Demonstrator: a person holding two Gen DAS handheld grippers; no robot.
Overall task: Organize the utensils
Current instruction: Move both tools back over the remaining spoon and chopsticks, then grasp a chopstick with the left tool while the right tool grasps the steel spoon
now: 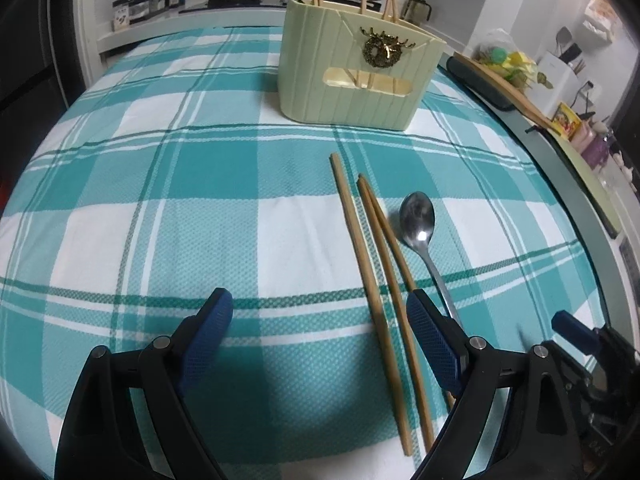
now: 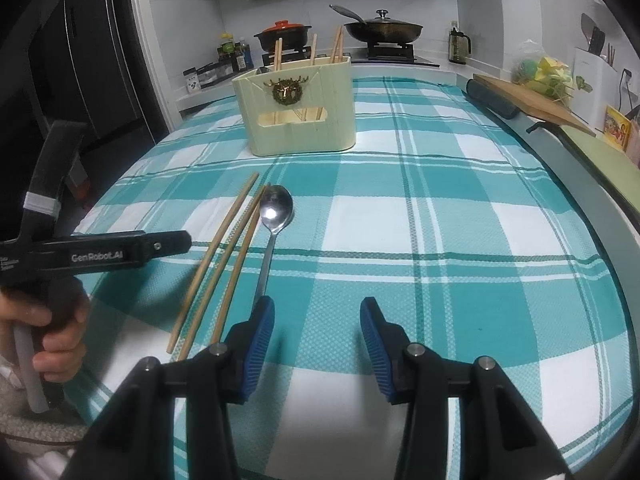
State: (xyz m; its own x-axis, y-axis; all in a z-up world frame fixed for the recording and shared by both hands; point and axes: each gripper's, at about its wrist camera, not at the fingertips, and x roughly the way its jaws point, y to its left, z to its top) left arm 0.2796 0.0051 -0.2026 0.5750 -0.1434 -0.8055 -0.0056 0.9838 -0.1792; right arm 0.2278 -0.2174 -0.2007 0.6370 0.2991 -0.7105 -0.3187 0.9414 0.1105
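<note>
Now my left hand-held gripper (image 1: 320,320) released, jaws wide, above checked cloth (image 1: 160,200) on desk. My right hand-held gripper (image 2: 318,322) also released, grasping nothing. Three chopsticks (image 1: 376,280) lie loose on cloth, side by side. Spoon (image 1: 418,220) just beside them, bowl toward holder (image 1: 356,68). Holder stands farther back, more chopsticks upright inside.

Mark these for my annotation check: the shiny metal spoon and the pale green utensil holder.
shiny metal spoon (image 2: 276,210): right wrist view, on its bowl.
pale green utensil holder (image 1: 320,76): left wrist view, on its ribbed front wall.
</note>
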